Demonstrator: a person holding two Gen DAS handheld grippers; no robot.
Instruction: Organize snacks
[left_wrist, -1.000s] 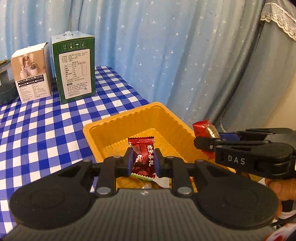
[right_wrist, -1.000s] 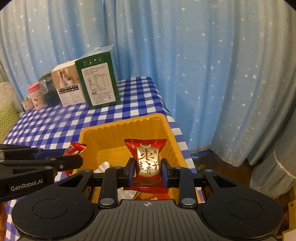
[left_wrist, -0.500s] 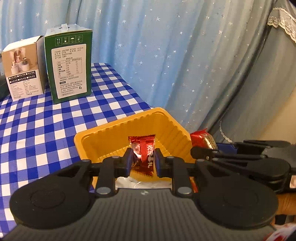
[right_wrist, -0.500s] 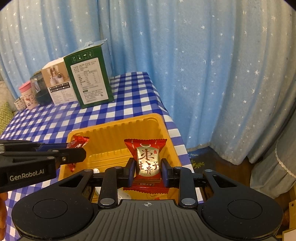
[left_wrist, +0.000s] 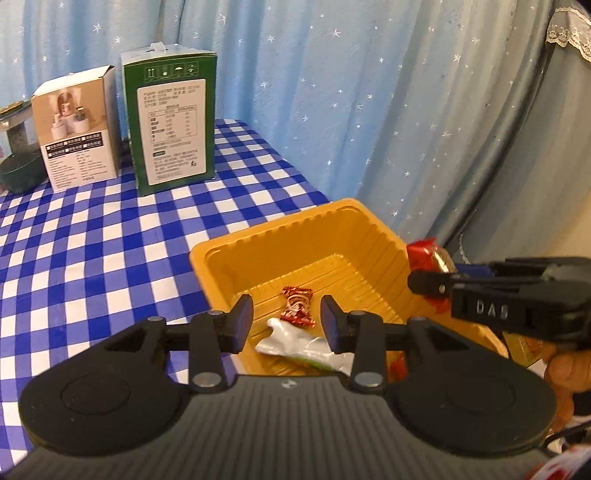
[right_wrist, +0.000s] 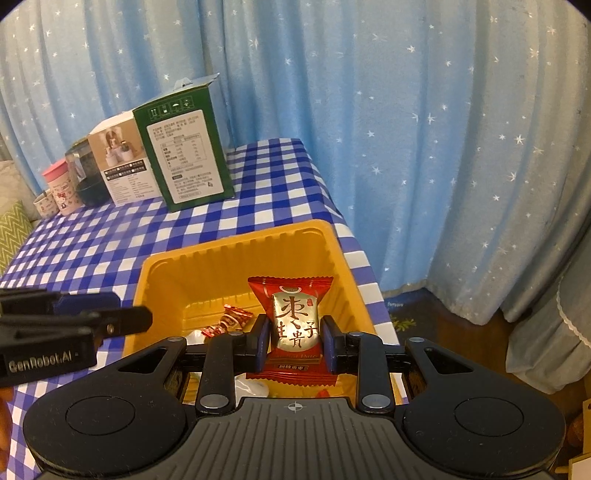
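Right gripper (right_wrist: 294, 341) pinched the date packet (right_wrist: 291, 326) upright, directly above the yellow tray (right_wrist: 236, 254); left gripper (left_wrist: 287, 321) was opening, nothing between its jaws.

Blue-and-white checked cloth (left_wrist: 92, 258) over the bench. At the far end, green carton (left_wrist: 170, 125) upright beside a white box (left_wrist: 75, 129), then a dark jar (right_wrist: 86, 177) and a pink-lidded cup (right_wrist: 62, 190). Starry blue curtain (right_wrist: 388, 110) behind. Wooden floor (right_wrist: 461, 325) beyond the bench edge.
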